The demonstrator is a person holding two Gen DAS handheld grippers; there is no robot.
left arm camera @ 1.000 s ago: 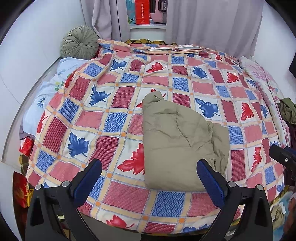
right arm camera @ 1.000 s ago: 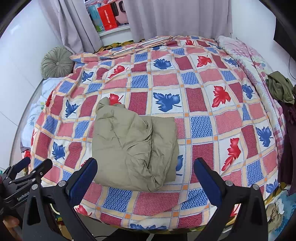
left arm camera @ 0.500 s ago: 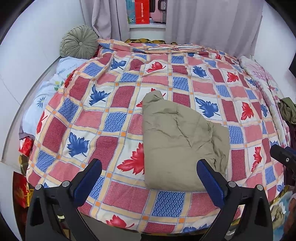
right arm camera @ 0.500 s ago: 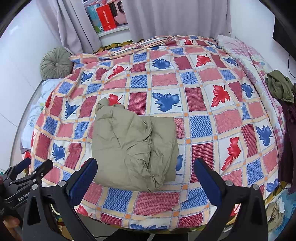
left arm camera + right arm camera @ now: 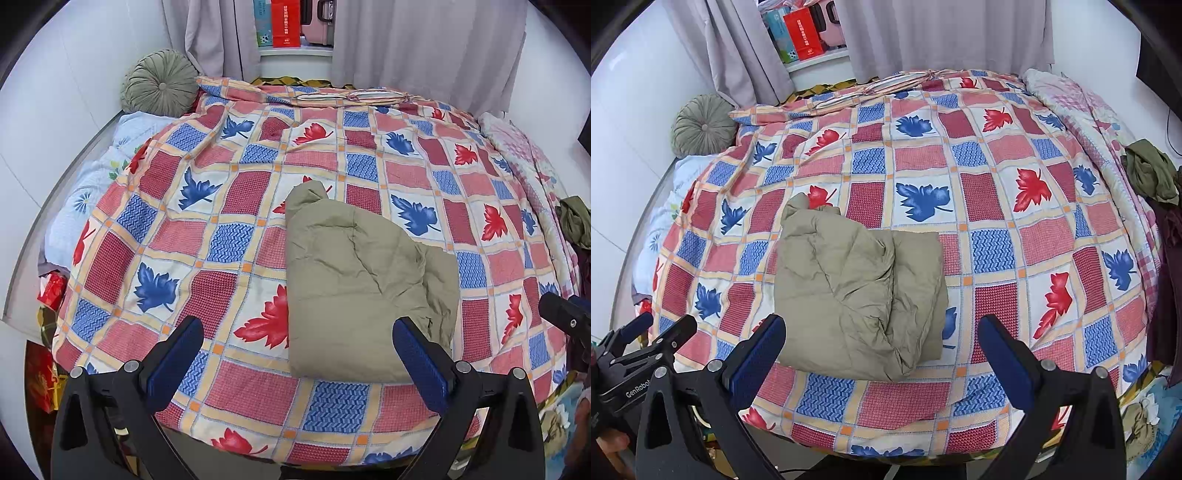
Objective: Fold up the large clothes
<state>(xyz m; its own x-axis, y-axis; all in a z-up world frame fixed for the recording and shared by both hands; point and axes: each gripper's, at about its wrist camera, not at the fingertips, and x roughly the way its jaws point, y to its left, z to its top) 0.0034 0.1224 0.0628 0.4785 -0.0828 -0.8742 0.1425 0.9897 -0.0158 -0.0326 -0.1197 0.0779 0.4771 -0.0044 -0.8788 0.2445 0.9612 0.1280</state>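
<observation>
A folded olive-khaki garment lies on the patchwork leaf-print bedspread near the bed's front edge; it also shows in the right wrist view. My left gripper is open and empty, held above the front edge just short of the garment. My right gripper is open and empty, also in front of the garment. The left gripper's body shows at the lower left of the right wrist view. The right gripper's tip shows at the right edge of the left wrist view.
A round green cushion sits at the bed's far left by the wall. Grey curtains and a sill with boxes stand behind the bed. A dark green garment lies at the right edge. Red bags sit on the floor at left.
Almost nothing has changed. Both grippers stay open and nearly still, with only a slight drift of the view. The folded garment has not moved.
</observation>
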